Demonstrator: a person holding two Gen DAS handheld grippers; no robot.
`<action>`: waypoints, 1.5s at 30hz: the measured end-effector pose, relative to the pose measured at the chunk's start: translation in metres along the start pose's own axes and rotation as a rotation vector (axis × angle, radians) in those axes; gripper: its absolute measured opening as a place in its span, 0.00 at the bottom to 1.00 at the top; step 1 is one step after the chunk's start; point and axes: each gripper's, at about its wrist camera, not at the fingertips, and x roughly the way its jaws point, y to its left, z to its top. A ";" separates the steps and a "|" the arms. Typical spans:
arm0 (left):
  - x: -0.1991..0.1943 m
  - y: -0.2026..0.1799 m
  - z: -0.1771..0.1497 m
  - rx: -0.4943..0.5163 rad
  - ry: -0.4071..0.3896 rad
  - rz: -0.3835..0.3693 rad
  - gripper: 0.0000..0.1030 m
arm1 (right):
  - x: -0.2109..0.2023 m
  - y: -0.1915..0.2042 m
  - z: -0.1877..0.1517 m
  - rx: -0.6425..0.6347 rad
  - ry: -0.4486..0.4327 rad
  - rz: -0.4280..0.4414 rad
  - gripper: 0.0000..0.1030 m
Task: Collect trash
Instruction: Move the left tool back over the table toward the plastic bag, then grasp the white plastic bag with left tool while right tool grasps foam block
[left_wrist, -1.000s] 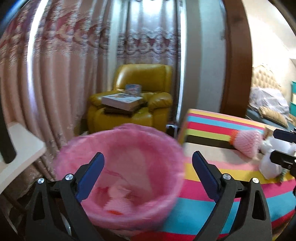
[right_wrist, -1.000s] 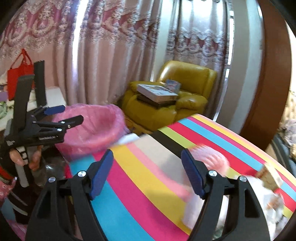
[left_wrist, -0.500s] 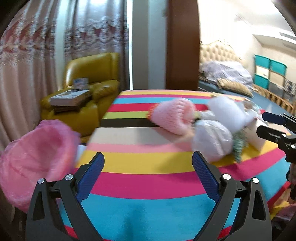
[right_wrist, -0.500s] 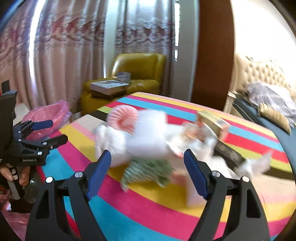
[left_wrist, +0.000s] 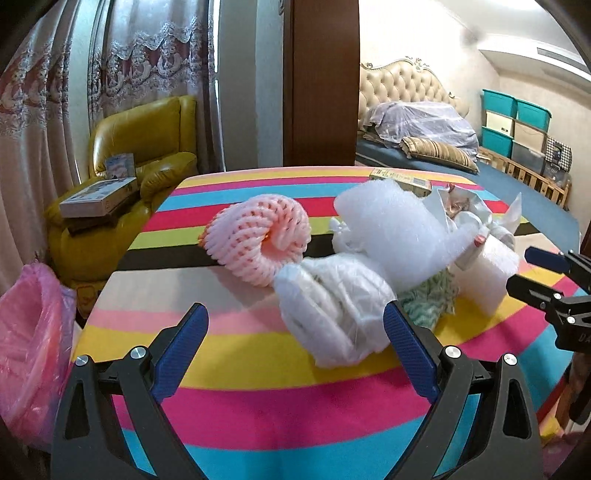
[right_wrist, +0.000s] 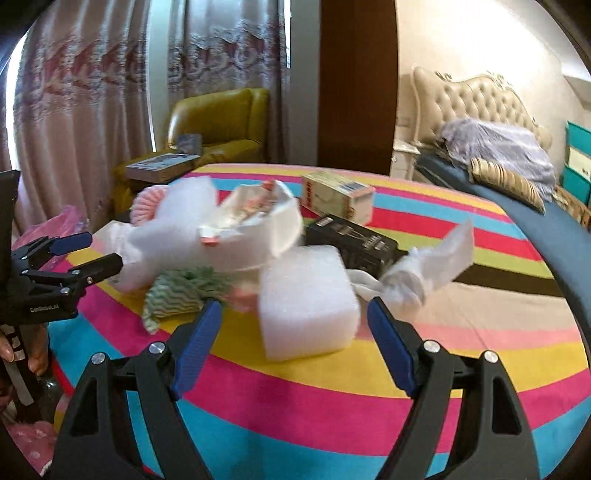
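Trash lies piled on a striped round table (left_wrist: 258, 387): a pink foam fruit net (left_wrist: 258, 240), a crumpled clear plastic bag (left_wrist: 336, 314), white foam wrap (left_wrist: 399, 232), a green patterned wrapper (right_wrist: 184, 291), a white foam block (right_wrist: 306, 302), a black box (right_wrist: 351, 242) and a cardboard box (right_wrist: 336, 197). My left gripper (left_wrist: 295, 350) is open and empty, just short of the plastic bag. My right gripper (right_wrist: 295, 332) is open and empty, its fingers either side of the foam block's near face. The pink-lined trash bin (left_wrist: 29, 350) stands left of the table.
A yellow armchair (left_wrist: 122, 173) with books stands behind the table by the curtains. A bed (right_wrist: 498, 158) and teal storage boxes (left_wrist: 517, 122) are at the right. A twisted white wrapper (right_wrist: 424, 269) lies right of the foam block.
Both grippers swung right, away from the pink bin, and now face the trash pile on the table. Both stayed open and empty.
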 end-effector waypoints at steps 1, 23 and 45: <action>0.002 0.000 0.001 0.004 0.004 -0.001 0.87 | 0.004 -0.002 0.002 0.007 0.012 -0.004 0.76; 0.011 -0.031 -0.005 0.165 -0.020 0.053 0.59 | 0.026 0.017 -0.005 -0.095 0.021 -0.073 0.59; -0.008 -0.017 -0.009 0.111 -0.157 -0.040 0.23 | -0.003 0.000 -0.011 -0.026 -0.127 0.027 0.57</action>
